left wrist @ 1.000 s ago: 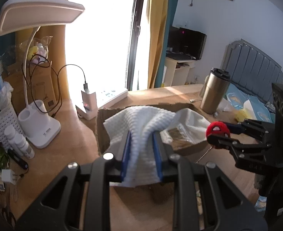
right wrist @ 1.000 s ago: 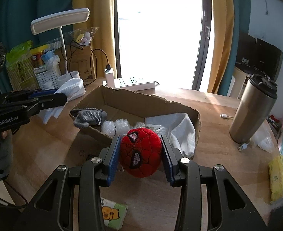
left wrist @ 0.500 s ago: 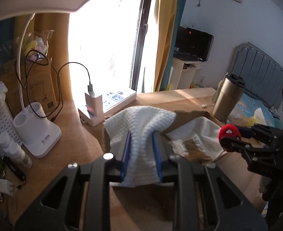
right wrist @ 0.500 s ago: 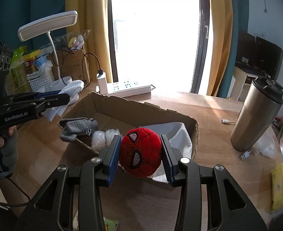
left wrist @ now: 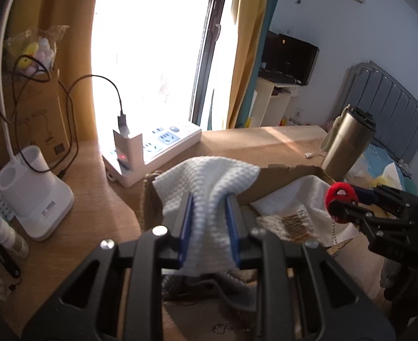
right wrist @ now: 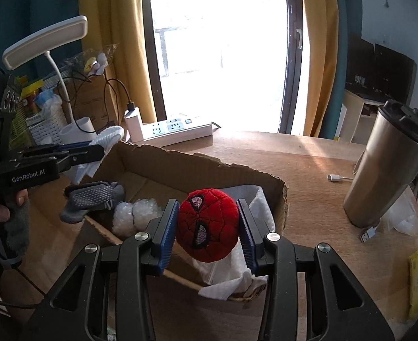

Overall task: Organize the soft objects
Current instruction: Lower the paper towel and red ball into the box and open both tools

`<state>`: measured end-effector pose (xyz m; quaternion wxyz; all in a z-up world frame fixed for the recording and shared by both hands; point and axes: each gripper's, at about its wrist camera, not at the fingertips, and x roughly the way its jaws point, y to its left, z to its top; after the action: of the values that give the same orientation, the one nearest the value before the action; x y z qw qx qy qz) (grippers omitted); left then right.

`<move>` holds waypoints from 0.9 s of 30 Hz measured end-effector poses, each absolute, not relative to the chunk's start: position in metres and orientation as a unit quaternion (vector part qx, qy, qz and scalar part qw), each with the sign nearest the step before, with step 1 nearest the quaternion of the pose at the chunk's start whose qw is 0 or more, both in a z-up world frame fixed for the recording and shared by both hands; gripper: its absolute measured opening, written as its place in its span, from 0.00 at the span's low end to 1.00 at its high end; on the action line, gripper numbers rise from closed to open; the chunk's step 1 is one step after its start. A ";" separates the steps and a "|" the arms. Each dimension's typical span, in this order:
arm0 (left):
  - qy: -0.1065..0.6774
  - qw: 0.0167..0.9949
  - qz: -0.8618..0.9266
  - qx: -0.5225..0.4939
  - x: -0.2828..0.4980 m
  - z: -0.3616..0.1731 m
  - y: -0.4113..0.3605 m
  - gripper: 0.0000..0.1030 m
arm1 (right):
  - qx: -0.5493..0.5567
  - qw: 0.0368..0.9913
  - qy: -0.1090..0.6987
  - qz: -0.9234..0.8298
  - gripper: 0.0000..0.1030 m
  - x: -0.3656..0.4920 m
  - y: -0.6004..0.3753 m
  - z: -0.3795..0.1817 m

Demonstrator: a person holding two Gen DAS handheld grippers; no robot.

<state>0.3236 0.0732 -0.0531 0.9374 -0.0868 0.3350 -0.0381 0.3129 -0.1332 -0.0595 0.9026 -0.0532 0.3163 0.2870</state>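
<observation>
Over the cardboard box [right wrist: 140, 167] on the counter [right wrist: 308, 170], both grippers hang loaded: left gripper [left wrist: 209, 213] clamps a white waffle cloth [left wrist: 206, 182] above the box's left end, right gripper [right wrist: 209, 224] squeezes a red plush ball [right wrist: 207, 224] above its near right corner. Risk, as I judge it: an early release would drop the ball on the near rim, or snag the cloth's draped tail there. Each item sits squarely between closed jaws, pinched mid-body.
</observation>
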 end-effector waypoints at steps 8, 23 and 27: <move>0.370 0.923 -0.055 -0.092 0.342 -0.075 0.064 0.28 | -0.048 0.901 0.323 0.285 0.42 0.324 -0.134 -0.067; 0.364 0.925 -0.070 -0.080 0.333 -0.065 0.051 0.65 | -0.049 0.905 0.318 0.277 0.47 0.321 -0.135 -0.063; 0.356 0.928 -0.074 -0.077 0.326 -0.056 0.051 0.66 | -0.051 0.908 0.312 0.273 0.56 0.315 -0.136 -0.058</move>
<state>0.3258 0.0506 -0.0562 0.9283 -0.0773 0.3560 -0.0740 0.3152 -0.1365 -0.0577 0.9083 -0.0506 0.3124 0.2734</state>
